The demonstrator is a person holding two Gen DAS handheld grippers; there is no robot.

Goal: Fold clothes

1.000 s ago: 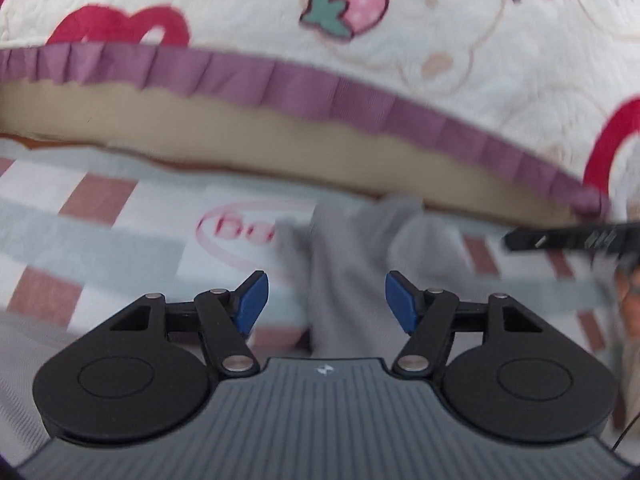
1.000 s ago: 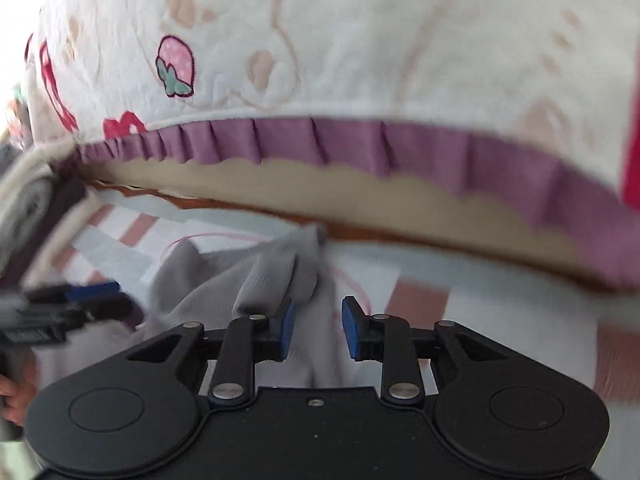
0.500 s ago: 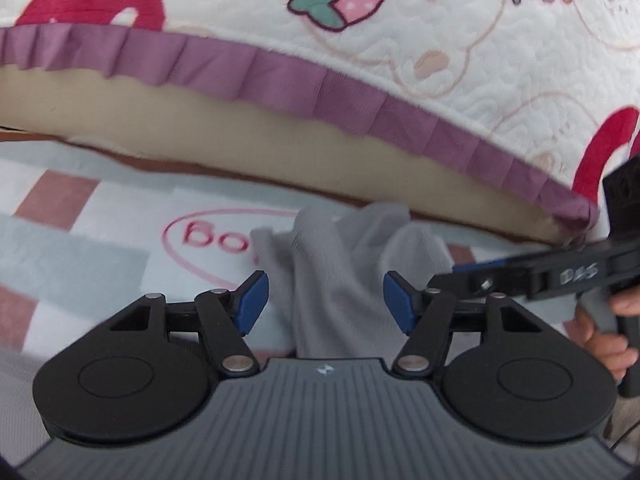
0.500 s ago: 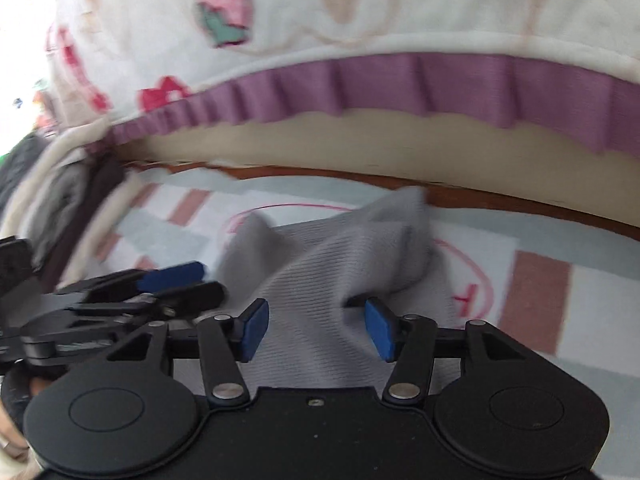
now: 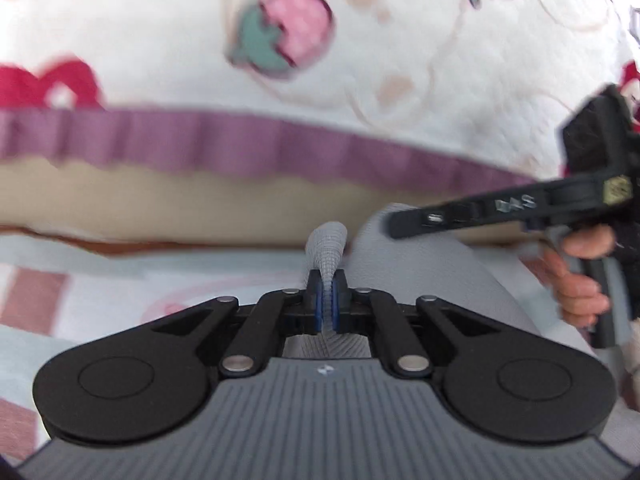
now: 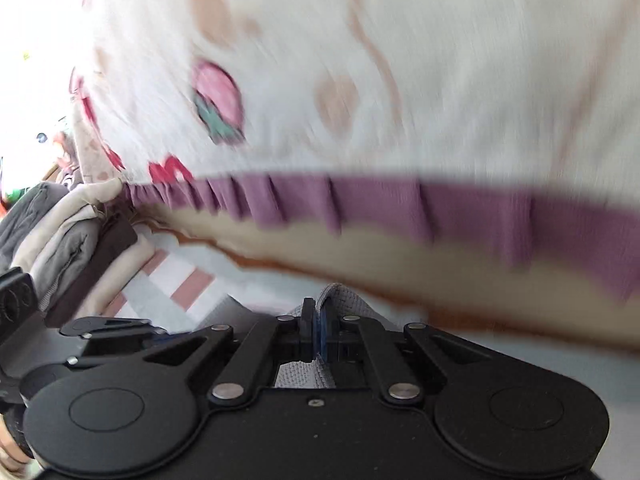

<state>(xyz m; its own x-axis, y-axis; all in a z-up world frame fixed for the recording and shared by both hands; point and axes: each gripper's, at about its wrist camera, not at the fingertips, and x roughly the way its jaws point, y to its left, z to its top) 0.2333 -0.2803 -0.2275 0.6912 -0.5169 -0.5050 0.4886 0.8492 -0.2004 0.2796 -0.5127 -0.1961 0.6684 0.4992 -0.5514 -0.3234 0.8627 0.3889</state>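
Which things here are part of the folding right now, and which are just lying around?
Part of the job:
- grey garment, pinched at two spots
- left gripper, shut on it
- right gripper, shut on it

Just lying about:
- strawberry-print quilt with purple ruffle
- checked sheet beneath
- stack of clothes, off to the left in the right wrist view

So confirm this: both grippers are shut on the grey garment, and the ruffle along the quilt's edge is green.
The colour is wrong: the ruffle is purple, as the left wrist view shows. Left gripper and right gripper are both shut on the grey garment.
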